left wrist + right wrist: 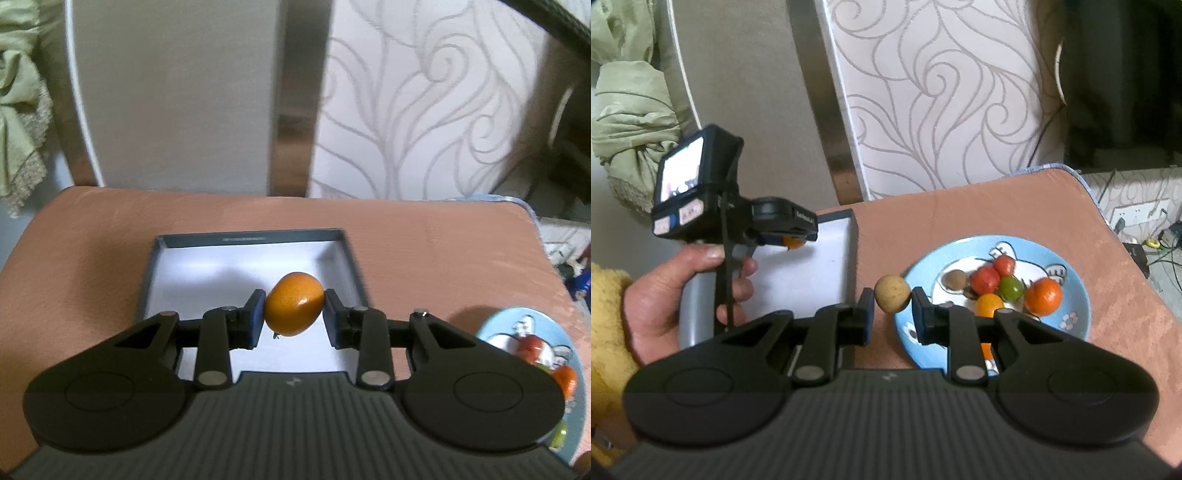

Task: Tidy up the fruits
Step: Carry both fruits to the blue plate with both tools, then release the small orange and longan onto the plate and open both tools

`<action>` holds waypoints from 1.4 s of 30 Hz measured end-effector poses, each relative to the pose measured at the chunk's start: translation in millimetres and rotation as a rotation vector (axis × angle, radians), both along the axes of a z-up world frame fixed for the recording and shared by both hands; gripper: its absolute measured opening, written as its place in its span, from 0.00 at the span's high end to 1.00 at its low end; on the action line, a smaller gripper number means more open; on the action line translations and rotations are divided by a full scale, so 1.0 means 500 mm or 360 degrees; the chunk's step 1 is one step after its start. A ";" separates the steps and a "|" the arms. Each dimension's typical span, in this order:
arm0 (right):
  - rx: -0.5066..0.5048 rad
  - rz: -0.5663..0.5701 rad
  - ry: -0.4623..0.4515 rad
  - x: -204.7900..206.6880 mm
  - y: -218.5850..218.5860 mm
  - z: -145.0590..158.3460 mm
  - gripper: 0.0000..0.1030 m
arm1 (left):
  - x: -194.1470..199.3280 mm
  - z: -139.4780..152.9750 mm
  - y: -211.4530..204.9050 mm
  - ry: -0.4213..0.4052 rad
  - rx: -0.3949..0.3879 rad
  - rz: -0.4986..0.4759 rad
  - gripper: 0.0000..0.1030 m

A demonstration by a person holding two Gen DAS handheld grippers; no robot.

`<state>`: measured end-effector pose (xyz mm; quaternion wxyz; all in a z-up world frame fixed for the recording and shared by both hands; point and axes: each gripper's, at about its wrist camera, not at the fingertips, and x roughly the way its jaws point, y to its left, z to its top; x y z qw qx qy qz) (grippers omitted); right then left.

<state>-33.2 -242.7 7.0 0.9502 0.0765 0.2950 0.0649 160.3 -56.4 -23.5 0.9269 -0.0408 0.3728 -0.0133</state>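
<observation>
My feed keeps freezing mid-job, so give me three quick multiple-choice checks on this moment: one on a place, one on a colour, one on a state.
1. Over what does the orange fruit in the left claw hang?
A. the blue plate
B. the open box
C. the bare tablecloth

2. What colour is the fruit in the right claw?
A. tan-brown
B. green
C. red

3. How is the inside of the box?
A. full of fruit
B. covered with a lid
C. no fruit lying in it

Answers:
1 B, the left wrist view shows the white box floor behind and below the fruit.
2 A, the tan-brown fruit sits between the pads, beside the blue plate.
3 C, only the white floor shows in the visible part of the box.
</observation>
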 end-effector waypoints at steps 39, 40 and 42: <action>-0.0110 -0.0092 0.0174 0.086 -0.185 -0.079 0.56 | -0.108 -0.044 -0.312 0.0039 0.0123 -0.0503 0.24; -0.0122 -0.0114 0.0176 0.076 -0.184 -0.071 0.56 | -0.111 -0.039 -0.312 0.0027 0.0139 -0.0516 0.19; -0.0109 -0.0126 0.0189 0.057 -0.184 -0.055 0.56 | -0.119 -0.027 -0.312 0.0015 0.0163 -0.0522 0.15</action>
